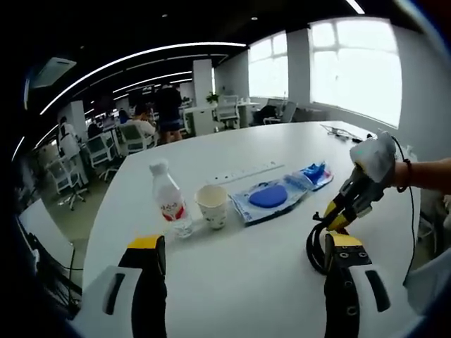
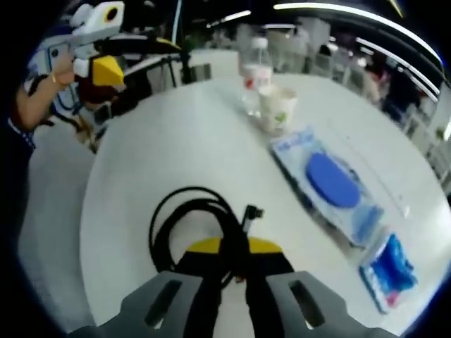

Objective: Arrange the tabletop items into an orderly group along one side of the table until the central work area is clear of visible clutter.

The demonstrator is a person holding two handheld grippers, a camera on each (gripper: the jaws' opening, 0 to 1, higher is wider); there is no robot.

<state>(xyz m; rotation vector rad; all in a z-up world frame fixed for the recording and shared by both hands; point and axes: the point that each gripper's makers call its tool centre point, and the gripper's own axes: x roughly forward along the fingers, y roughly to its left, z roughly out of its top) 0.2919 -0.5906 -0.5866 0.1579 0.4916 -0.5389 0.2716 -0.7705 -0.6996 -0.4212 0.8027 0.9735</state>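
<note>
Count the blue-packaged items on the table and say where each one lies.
2. The large wipes pack with the blue oval lid lies beside the paper cup. The small blue packet lies just past its far end, away from the cup. None seem hidden.

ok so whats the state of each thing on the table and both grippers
bottle: upright, capped
cup: upright, open top, beside the bottle
wipes pack: flat, lid shut
blue packet: flat on the table
cable: coiled, held
right gripper: shut on the cable
left gripper: open, holding nothing

Left hand-held gripper gapes wide — right one pinched (low).
</note>
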